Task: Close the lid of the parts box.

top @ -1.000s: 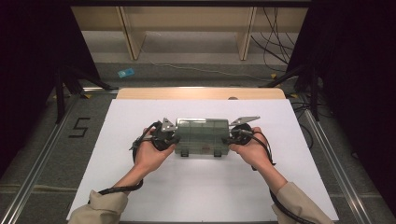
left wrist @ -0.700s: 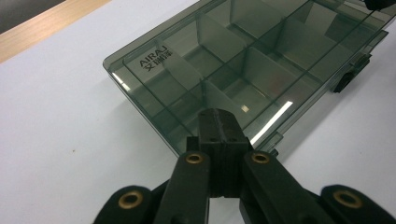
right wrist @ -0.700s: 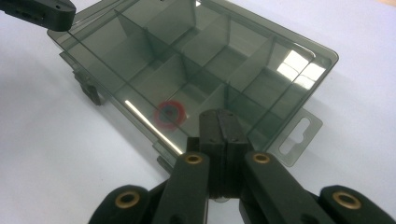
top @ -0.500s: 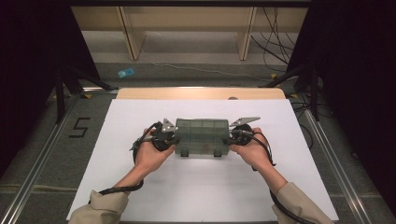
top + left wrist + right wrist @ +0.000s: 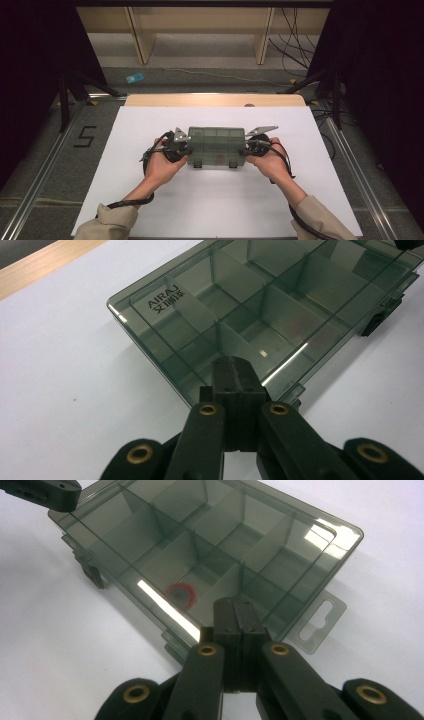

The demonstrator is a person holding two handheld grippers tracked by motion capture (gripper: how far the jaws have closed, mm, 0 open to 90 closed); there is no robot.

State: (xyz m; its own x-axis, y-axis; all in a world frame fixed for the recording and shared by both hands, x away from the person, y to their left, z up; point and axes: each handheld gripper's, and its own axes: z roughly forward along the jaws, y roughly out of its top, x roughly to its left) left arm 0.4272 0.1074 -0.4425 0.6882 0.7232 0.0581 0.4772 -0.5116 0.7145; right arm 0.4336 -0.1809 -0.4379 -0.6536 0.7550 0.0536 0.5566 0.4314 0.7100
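A smoky grey-green clear compartment box (image 5: 216,146) lies closed and flat on the white table top (image 5: 225,210), its latches toward the person. My left gripper (image 5: 186,149) meets the box's left end and my right gripper (image 5: 247,150) its right end. In the left gripper view the left gripper (image 5: 235,365) has its jaws pressed together, with the tip against the edge of the box (image 5: 240,305). Seen in the right gripper view, the right gripper (image 5: 235,605) is also shut, its tip at the lid edge of the box (image 5: 200,535). A small red ring (image 5: 181,595) sits in one compartment.
A wooden strip (image 5: 215,100) runs along the table's far edge. Beyond it stand shelf legs (image 5: 140,40), cables and dark stands. A blue item (image 5: 135,78) and a "5" mark (image 5: 85,136) are on the floor at left. Metal rails flank the table.
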